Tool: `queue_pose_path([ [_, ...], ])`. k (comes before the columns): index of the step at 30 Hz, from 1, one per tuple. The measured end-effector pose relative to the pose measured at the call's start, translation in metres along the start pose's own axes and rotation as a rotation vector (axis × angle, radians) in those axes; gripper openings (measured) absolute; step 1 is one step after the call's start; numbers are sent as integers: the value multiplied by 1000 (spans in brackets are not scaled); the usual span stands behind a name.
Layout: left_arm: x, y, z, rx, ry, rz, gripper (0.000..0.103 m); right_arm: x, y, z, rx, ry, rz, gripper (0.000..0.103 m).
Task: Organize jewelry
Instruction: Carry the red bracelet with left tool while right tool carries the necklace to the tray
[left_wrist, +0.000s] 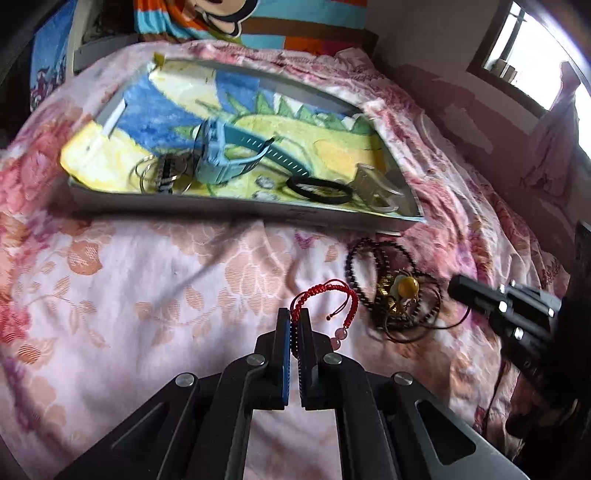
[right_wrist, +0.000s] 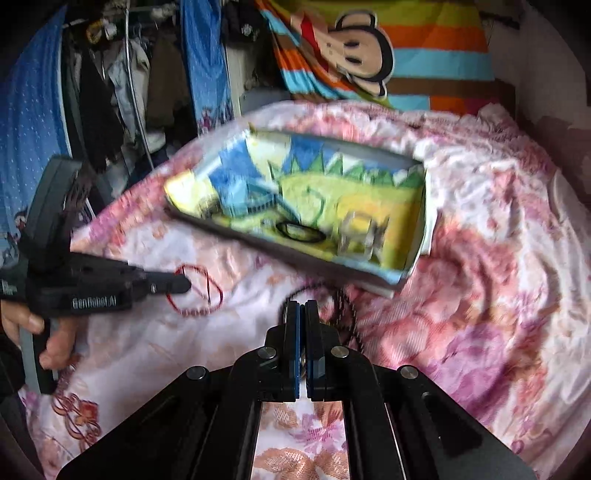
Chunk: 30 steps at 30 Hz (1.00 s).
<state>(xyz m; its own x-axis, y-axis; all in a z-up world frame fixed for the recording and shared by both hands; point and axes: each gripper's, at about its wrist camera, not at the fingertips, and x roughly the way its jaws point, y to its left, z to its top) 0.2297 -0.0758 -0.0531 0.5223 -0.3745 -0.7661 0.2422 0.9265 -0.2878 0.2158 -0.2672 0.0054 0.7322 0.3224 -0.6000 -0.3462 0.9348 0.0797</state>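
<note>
Pinching the red braided cord bracelet (left_wrist: 325, 299) between nearly closed jaws, the left gripper (left_wrist: 294, 314) hovers over the pink floral bedspread (left_wrist: 129, 280). At its 2 o'clock, the right gripper (right_wrist: 302, 308), jaws almost together, grips the dark beaded necklace (left_wrist: 373, 266). The shallow tray lined with a dinosaur towel (left_wrist: 236, 210) lies at 12 o'clock.

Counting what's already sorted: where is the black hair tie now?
In the left wrist view, the black hair tie lies inside the tray near its front edge, between the blue watch and a clear clip.
</note>
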Motion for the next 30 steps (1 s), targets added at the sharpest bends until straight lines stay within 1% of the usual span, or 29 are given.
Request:
queue_pose_path([
  [3, -13, -12, -2, 32, -31, -4, 3, -10, 1, 7, -6, -57, -1, 2],
  [8, -31, -25, 1, 74, -85, -17, 3, -18, 5, 17, -27, -121, -8, 2],
  [12, -36, -25, 10, 71, -115, -19, 3, -16, 4, 33, -46, -181, -9, 2],
  [15, -37, -17, 21, 47, -139, -12, 3, -8, 1, 47, -38, -212, 4, 2],
  [18, -35, -6, 43, 10, -167, 1, 3, 10, -11, 69, -30, -239, -7, 2],
  [20, -31, 2, 59, -17, -188, 11, 3, 23, -23, 79, 0, -246, -19, 2],
  [23, -15, 8, 86, -32, -198, 47, 3, 45, -41, 86, 38, -249, -40, 2],
  [25, 3, 8, 104, -27, -203, 73, 3, 60, -55, 84, 80, -248, -48, 2],
  [30, 40, 2, 125, -30, -205, 95, 3, 98, -79, 69, 147, -195, -58, 3],
])
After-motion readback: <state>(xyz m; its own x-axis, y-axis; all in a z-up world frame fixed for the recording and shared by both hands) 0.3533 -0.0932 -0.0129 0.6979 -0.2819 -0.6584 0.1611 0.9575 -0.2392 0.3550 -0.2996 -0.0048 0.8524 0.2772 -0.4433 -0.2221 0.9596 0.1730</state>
